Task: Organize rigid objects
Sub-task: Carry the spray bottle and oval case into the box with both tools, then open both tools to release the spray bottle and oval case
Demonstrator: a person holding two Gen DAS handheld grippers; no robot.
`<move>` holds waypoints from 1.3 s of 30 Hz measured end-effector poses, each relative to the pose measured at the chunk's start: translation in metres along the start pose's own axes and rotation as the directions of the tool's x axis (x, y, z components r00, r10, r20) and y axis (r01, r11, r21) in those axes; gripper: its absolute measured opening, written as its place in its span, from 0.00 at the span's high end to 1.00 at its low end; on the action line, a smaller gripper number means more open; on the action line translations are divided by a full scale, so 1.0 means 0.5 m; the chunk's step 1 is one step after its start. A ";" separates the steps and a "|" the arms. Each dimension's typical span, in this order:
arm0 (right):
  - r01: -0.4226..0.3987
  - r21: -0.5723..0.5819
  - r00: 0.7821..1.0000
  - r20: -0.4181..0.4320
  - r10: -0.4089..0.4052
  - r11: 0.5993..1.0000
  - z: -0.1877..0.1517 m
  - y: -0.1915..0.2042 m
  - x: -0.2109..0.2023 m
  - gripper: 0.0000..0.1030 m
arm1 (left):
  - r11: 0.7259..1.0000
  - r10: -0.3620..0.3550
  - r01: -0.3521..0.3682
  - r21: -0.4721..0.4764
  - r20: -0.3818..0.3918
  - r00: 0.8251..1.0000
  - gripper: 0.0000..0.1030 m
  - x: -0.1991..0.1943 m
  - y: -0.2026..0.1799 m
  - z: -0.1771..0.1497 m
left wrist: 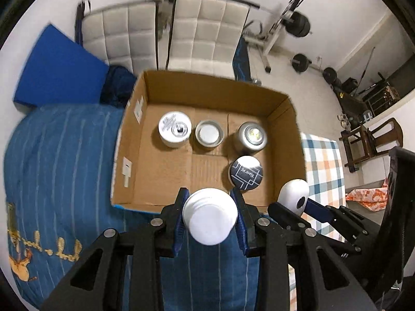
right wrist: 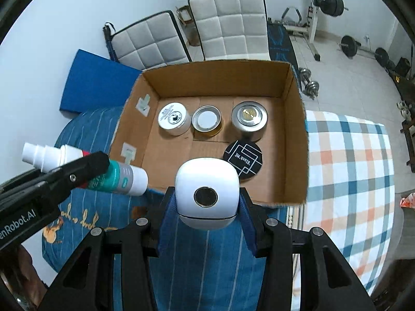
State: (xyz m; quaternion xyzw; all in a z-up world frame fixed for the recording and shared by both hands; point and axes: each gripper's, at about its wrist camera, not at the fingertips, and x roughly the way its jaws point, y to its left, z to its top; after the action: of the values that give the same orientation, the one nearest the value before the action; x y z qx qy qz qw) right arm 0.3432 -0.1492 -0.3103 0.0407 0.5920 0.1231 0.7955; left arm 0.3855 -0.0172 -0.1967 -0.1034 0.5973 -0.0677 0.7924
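Observation:
My left gripper (left wrist: 209,216) is shut on a white bottle (left wrist: 209,216) with a teal label, seen end-on; in the right wrist view the bottle (right wrist: 124,178) lies sideways in the left gripper (right wrist: 85,167). My right gripper (right wrist: 206,202) is shut on a white rounded jar (right wrist: 206,194) with a dark round centre; it also shows in the left wrist view (left wrist: 295,194). Both hover just before the near wall of an open cardboard box (left wrist: 288,119) (right wrist: 295,98). Inside stand a white tin (left wrist: 174,129), a small open tin (left wrist: 209,136), a silver can (left wrist: 251,137) and a black-lidded jar (left wrist: 246,173).
The box rests on a bed with a blue striped cover (left wrist: 59,160) and a checked sheet (right wrist: 347,165). Behind stand two white padded chairs (right wrist: 228,26), a blue mat (left wrist: 57,67) and weight equipment (right wrist: 329,2) on the floor.

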 end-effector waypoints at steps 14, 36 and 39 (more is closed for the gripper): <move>0.023 0.029 0.978 -0.208 -0.017 0.999 0.084 -0.016 0.238 0.53 | 0.999 0.031 -0.042 -0.031 -0.296 0.955 0.71 0.256 0.074 0.073; -0.005 0.028 0.945 -0.326 0.014 1.000 0.121 0.011 0.384 0.53 | 0.999 0.051 -0.048 0.019 -0.399 0.916 0.71 0.398 0.073 0.102; -0.002 0.019 0.944 -0.329 0.008 1.000 0.119 0.012 0.395 0.53 | 0.999 0.048 -0.042 0.024 -0.400 0.915 0.71 0.391 0.074 0.102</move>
State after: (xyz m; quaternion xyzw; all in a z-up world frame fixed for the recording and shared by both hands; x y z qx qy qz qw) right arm 0.4524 -0.0905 -0.4756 0.0283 0.7172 0.1249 0.6850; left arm 0.4880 -0.0221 -0.3748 -0.0679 0.7484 -0.0738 0.6557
